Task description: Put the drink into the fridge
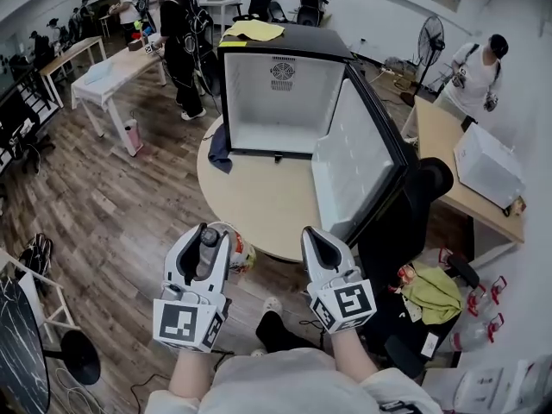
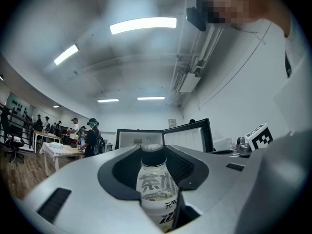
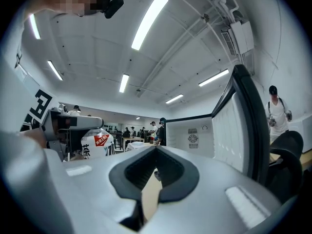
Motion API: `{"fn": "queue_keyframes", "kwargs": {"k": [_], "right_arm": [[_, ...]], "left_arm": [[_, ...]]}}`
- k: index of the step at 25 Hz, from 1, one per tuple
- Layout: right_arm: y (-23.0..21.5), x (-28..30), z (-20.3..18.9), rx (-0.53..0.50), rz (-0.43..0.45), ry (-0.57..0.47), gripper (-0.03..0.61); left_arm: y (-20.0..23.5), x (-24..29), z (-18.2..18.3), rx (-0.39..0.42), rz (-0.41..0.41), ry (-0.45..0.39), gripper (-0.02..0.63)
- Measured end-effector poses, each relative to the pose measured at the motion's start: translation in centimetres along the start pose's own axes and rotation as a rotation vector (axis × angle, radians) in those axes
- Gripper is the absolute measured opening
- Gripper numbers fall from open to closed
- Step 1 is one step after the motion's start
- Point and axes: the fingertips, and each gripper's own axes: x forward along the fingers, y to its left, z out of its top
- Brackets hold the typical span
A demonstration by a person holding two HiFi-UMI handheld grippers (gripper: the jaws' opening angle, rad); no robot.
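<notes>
My left gripper clamps the drink; my right gripper is closed, empty. Round table fronts the fridge, whose door stands open.
</notes>
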Motion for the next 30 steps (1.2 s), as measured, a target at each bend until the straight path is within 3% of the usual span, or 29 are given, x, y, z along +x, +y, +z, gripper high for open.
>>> {"fn": "queue_keyframes", "kwargs": {"k": [15, 30], "right_arm": [[-7.9, 13.4, 1.7, 0.012, 0.039, -0.062, 0.011], [-12.8, 17.0, -0.1, 0.057, 0.045, -0.05, 0.011]], "left_arm": [[5.7, 13.8, 0.4, 0.031, 0.044, -0.019, 0.158], [5.4, 21.0, -0.8, 0.037, 0.032, -0.015, 0.158]]}}
